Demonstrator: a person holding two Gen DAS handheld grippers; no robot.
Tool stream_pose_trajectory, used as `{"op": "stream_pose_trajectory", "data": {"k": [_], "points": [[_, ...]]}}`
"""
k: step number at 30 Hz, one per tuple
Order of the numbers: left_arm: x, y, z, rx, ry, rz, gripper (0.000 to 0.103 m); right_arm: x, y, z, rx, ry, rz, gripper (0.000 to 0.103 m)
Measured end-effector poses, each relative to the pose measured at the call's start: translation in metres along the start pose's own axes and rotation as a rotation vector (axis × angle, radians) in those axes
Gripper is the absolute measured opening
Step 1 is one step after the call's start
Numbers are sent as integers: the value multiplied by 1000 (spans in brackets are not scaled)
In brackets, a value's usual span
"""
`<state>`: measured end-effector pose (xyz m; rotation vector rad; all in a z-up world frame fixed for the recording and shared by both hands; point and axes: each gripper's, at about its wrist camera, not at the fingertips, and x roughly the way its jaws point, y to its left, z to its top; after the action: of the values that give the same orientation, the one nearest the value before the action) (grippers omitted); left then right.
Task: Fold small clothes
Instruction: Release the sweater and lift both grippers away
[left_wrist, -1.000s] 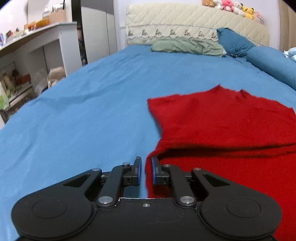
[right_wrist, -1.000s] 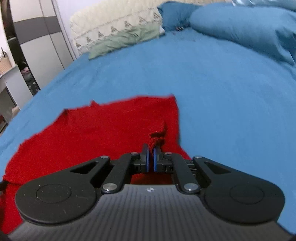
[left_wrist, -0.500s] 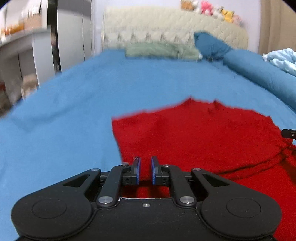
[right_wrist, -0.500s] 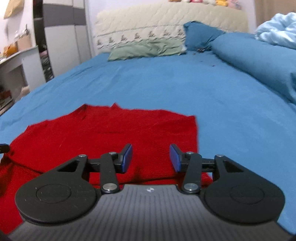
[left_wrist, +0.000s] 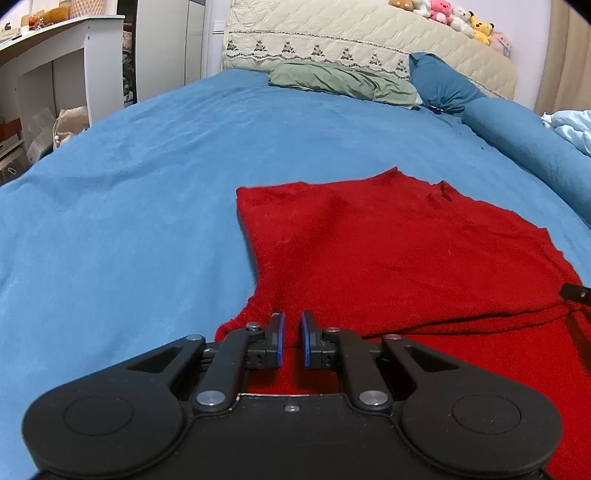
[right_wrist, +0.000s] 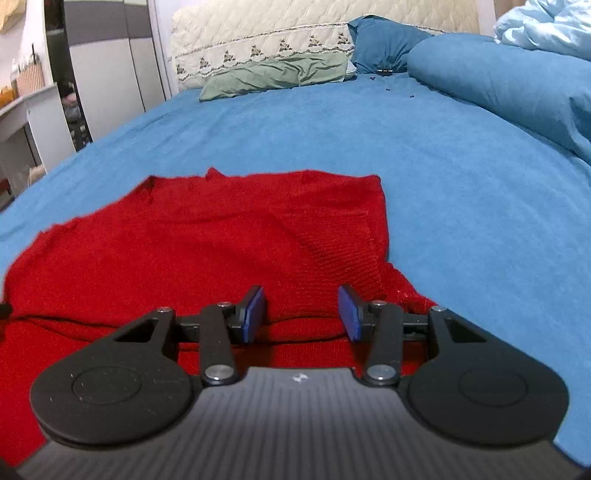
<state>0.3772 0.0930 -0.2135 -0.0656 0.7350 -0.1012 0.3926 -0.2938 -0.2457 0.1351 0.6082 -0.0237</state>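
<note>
Both tongs have let go of the red garment (right_wrist: 207, 254).

Right gripper (right_wrist: 302, 314) released the red sweater (right_wrist: 207, 243), jaws just opened, nothing pinched between pads. Bunched corner now flat on the blue bedsheet (right_wrist: 461, 192). Left gripper (left_wrist: 291, 341) shifted from sweater's edge to over the fabric.

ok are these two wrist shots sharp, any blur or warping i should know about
Left wrist view: sharp, no motion blur; fisheye bows the blue bedsheet and darkens the frame corners. Right wrist view: also sharp, the knit ribs of the red knitted sweater read clearly; same barrel warp. Lighting soft in both, no glare.
</note>
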Motion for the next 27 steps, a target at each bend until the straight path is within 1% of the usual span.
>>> {"op": "stream_pose_trajectory", "data": {"k": [1, 3, 4, 5, 7, 8, 9, 12, 15, 17, 20, 23, 27], "points": [[-7, 0, 2, 2, -4, 2, 21, -11, 0, 3, 3, -13, 9, 61], [-31, -1, 6, 15, -32, 18, 53, -37, -1, 10, -5, -36, 6, 65], [-43, -1, 8, 20, -43, 25, 59, -50, -2, 14, -10, -41, 12, 68], [-55, -1, 8, 21, -49, 29, 63, -62, -3, 18, -16, -43, 18, 70], [-81, 3, 9, 8, -45, 23, 65, -92, -6, 23, -22, -42, 29, 76], [-92, 4, 8, -1, -39, 20, 69, -108, -8, 26, -23, -38, 42, 79], [-105, 6, 6, -7, -29, 18, 71, -124, -10, 27, -23, -34, 53, 84], [-142, 14, -4, -17, 3, 30, 72, -176, -17, 29, -44, -13, 73, 92], [-174, 22, -19, -49, 37, 28, 74, -221, -25, 22, -53, 22, 83, 92], [-191, 25, -34, -75, 73, 12, 74, -244, -32, 10, -51, 64, 82, 92], [-205, 29, -64, -112, 147, -20, 74, -267, -43, -22, -21, 139, 71, 92], [-210, 28, -96, -141, 213, -35, 73, -276, -55, -57, 12, 206, 49, 92], [-215, 22, -130, -137, 260, -33, 68, -280, -59, -99, 9, 265, 8, 89]]}}
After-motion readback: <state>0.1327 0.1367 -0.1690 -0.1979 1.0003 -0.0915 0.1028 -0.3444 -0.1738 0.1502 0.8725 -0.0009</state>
